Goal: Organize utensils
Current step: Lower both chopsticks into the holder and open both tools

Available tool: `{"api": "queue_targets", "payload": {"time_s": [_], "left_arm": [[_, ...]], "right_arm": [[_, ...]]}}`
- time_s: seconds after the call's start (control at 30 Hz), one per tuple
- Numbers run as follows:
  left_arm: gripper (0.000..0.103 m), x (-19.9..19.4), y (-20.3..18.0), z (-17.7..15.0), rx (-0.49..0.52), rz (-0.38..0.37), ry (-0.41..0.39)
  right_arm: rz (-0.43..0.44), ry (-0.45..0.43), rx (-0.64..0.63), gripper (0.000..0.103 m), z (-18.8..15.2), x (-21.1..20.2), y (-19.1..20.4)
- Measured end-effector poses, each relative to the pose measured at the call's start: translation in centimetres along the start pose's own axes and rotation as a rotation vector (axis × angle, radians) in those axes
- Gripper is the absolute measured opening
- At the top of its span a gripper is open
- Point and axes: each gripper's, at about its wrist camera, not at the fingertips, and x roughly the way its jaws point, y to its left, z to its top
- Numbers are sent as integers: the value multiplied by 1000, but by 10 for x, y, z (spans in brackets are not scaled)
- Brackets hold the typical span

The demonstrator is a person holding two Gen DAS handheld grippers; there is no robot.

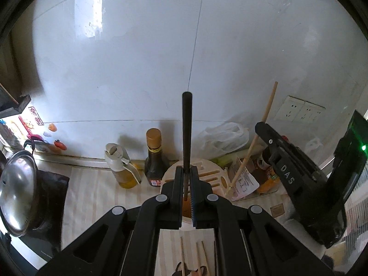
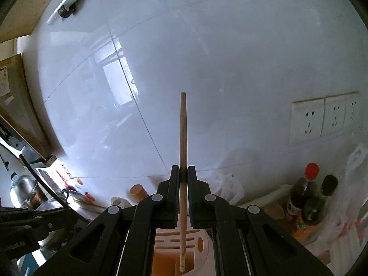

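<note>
While our left gripper (image 1: 186, 172) clamps a black chopstick (image 1: 186, 128) above the round slotted utensil holder (image 1: 207, 174), our right gripper (image 2: 183, 172), stamped "DAS", pinches a wooden chopstick (image 2: 183, 138); the soy sauce bottle (image 1: 153, 158) label is perhaps too blurred to read.

Two claws: the left claw (image 1: 186, 172) and the right claw (image 2: 183, 172). One black chopstick (image 1: 186, 126) and one wooden chopstick (image 2: 183, 138) are held; three more wooden chopsticks (image 1: 200, 260) lie on the counter (image 1: 92, 184). One slotted utensil holder (image 1: 211, 174). Two bottles (image 1: 154, 156) to the left, two dark bottles (image 2: 306, 188) to the right. One steel pot lid (image 1: 17, 193). Three wall sockets (image 2: 308, 122).
</note>
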Motion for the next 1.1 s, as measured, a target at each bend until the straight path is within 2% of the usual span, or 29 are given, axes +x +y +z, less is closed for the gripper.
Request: {"api": "queue_targets", "payload": {"time_s": [0.37, 0.73, 0.87, 0.9, 0.93, 0.97, 1.0, 1.03, 1.07, 1.1], "left_arm": [[3, 13, 5, 10, -44, -10, 2], [3, 28, 9, 3, -54, 14, 43], [6, 30, 7, -3, -44, 13, 65], [6, 29, 6, -3, -44, 22, 67], [8, 27, 5, -4, -42, 25, 71], [11, 25, 5, -4, -42, 23, 73], [15, 21, 5, -5, -46, 26, 66], [32, 17, 5, -5, -45, 35, 55], [61, 12, 5, -4, -44, 46, 43], [74, 5, 6, -4, -47, 57, 21]], "right_arm": [[53, -10, 6, 6, -11, 18, -11], [108, -76, -50, 7, -36, 19, -11], [150, -46, -97, 7, -47, 19, -8], [159, -26, -105, 8, -49, 19, -9], [161, -9, -116, 16, -52, 17, -8], [164, -3, -125, 26, -54, 13, -8], [169, -1, -128, 48, -55, 8, -8], [170, -1, -127, 63, -56, 1, -10], [167, -3, -126, 66, -56, -5, -11], [149, -7, -124, 67, -56, -13, -13]]}}
